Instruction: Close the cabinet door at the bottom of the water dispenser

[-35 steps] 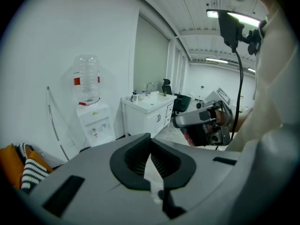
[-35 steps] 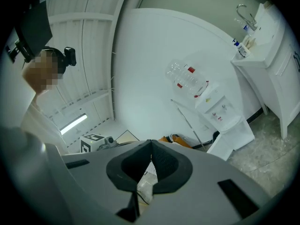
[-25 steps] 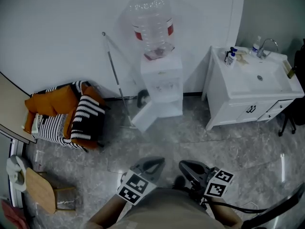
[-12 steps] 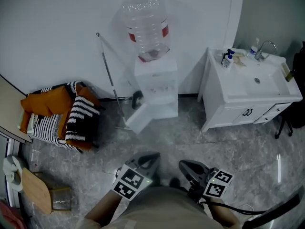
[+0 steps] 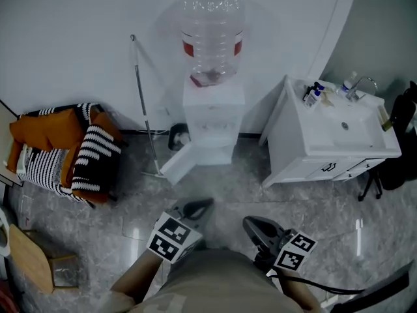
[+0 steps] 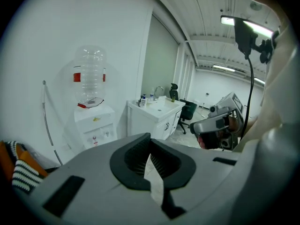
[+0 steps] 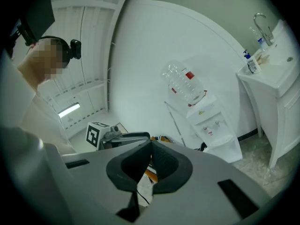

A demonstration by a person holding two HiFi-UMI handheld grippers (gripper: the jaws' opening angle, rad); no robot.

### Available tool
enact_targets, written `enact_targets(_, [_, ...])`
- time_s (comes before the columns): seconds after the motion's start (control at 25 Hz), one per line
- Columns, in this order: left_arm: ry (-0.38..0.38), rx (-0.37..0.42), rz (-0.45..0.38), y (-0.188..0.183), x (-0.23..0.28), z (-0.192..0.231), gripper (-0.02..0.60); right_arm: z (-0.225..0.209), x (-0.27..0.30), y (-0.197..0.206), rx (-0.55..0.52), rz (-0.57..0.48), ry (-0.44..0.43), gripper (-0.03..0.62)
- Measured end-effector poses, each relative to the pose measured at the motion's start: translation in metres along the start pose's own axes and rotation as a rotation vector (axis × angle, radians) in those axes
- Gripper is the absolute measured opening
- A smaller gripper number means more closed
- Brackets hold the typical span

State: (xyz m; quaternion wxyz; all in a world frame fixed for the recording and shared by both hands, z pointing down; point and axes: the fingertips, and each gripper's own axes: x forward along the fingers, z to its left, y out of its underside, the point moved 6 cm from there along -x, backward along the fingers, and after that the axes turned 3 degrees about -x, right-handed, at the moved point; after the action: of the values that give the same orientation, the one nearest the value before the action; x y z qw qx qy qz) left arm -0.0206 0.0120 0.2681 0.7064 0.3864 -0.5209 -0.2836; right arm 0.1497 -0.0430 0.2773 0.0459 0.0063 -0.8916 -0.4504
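Observation:
A white water dispenser (image 5: pixel 212 119) with a clear bottle (image 5: pixel 212 31) on top stands against the back wall. Its bottom cabinet door (image 5: pixel 178 165) hangs open, swung out to the left over the grey floor. My left gripper (image 5: pixel 201 205) is low in the head view, shut and empty, pointing at the door from well short of it. My right gripper (image 5: pixel 251 223) is beside it, a little further back, also shut with nothing in it. The dispenser (image 6: pixel 95 124) shows at left in the left gripper view, and tilted as the dispenser (image 7: pixel 212 125) in the right gripper view.
A white sink cabinet (image 5: pixel 326 150) stands right of the dispenser. A mop pole (image 5: pixel 142 106) leans on the wall at its left. A chair with orange and striped cushions (image 5: pixel 62 152) is far left, a wooden stool (image 5: pixel 31 259) at bottom left, a black chair (image 5: pixel 396 145) at far right.
Both grippers have moved forward toward the dispenser, the left one more. The dispenser and its open door now sit lower and nearer in the head view. Both jaws stay shut.

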Motion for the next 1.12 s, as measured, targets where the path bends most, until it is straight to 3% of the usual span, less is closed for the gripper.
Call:
enact_targets(0.24, [-0.01, -0.038, -0.058, -0.007, -0.012, 0.062, -0.007, 0.01, 0.054, -0.017, -0.135, 0.068, 0.056, 0.015])
enact_targets(0.36, [-0.003, -0.055, -0.14, -0.021, -0.022, 0.091, -0.008, 0.012, 0.083, -0.025, -0.173, 0.093, 0.061, 0.015])
enact_targets(0.48, [0.004, 0.018, -0.227, -0.039, -0.032, 0.11, -0.008, 0.012, 0.109, -0.027, -0.195, 0.128, 0.063, 0.015])
enact_targets(0.68, [0.002, 0.136, -0.294, -0.059, -0.051, 0.139, -0.008, 0.019, 0.161, -0.029, -0.231, 0.186, 0.029, 0.015])
enact_targets(0.92, [-0.019, 0.138, -0.31, -0.054, -0.064, 0.173, -0.008, 0.026, 0.207, -0.024, -0.288, 0.238, -0.016, 0.015])
enact_targets(1.12, [-0.048, 0.139, -0.277, -0.049, -0.062, 0.189, -0.008, 0.021, 0.227, -0.026, -0.268, 0.244, -0.038, 0.015])
